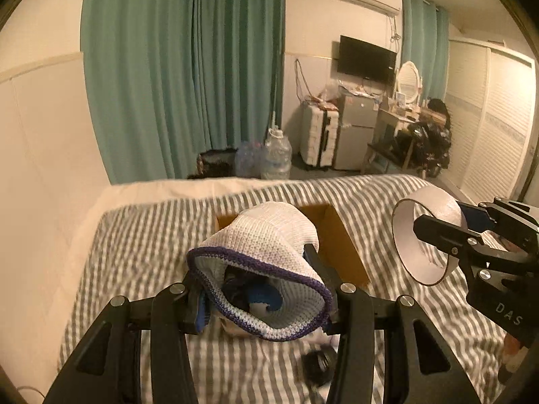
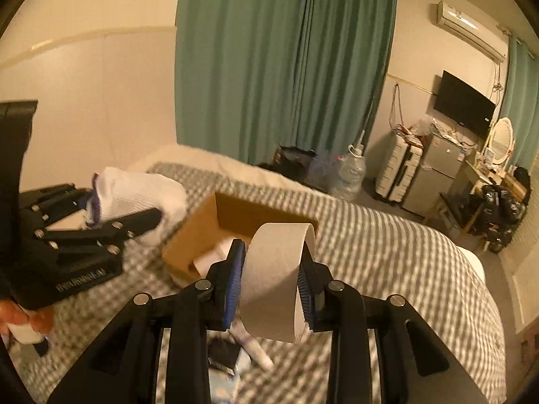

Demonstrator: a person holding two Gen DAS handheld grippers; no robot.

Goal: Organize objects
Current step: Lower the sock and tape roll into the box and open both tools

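A white knitted glove with purple cuff (image 1: 266, 266) and a wide white tape roll (image 2: 276, 282) are being gripped by the left gripper (image 1: 259, 289) and right gripper (image 2: 271, 282) at frame centre; either could be dropped short of the brown cardboard box (image 2: 202, 235) if 1 grip is loosened.

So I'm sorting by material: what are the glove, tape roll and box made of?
Glove: knitted white yarn, ribbed weave, purple-edged cuff.
Tape roll: looks like matte paper or masking tape; it could be plastic.
Box: plain brown cardboard, matte, open top.

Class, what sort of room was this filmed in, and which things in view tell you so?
Most likely a bedroom: a bed with striped bedding, long green curtains, and a dressing table with an oval mirror.
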